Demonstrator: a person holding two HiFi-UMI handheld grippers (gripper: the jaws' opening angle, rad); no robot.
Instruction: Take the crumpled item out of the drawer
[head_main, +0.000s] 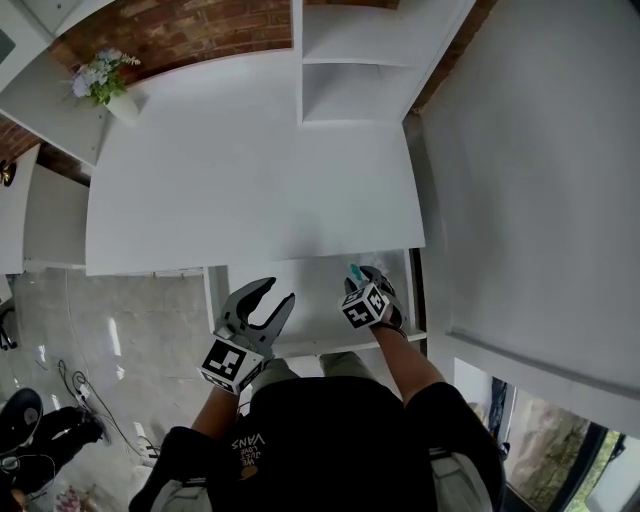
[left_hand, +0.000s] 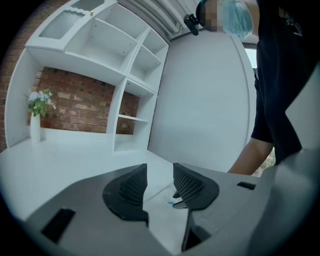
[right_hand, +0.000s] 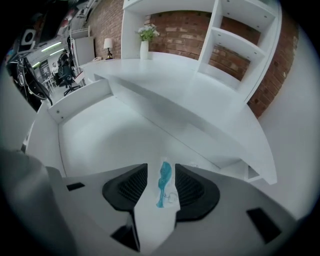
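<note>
Plainly in right gripper view alone, crumpled item (right_hand: 159, 210) pinched by right tool (right_hand: 161, 170); left tool (left_hand: 160, 170) spread

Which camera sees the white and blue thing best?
The right gripper view: the crumpled item sits close up between the jaws. The head view shows only a teal bit; the left gripper view, a tiny speck.

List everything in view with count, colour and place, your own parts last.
desk: one, white, below the shelves
shelf unit: one, white, desk's back right
brick wall: one, red-brown, behind the desk
vase of flowers: one, white vase, desk's back left
drawer: one, white, open under the desk's front edge
crumpled packet: one, white with teal print, inside the right tongs
left tongs: one, grey, open, empty
right tongs: one, grey, shut on the crumpled packet
</note>
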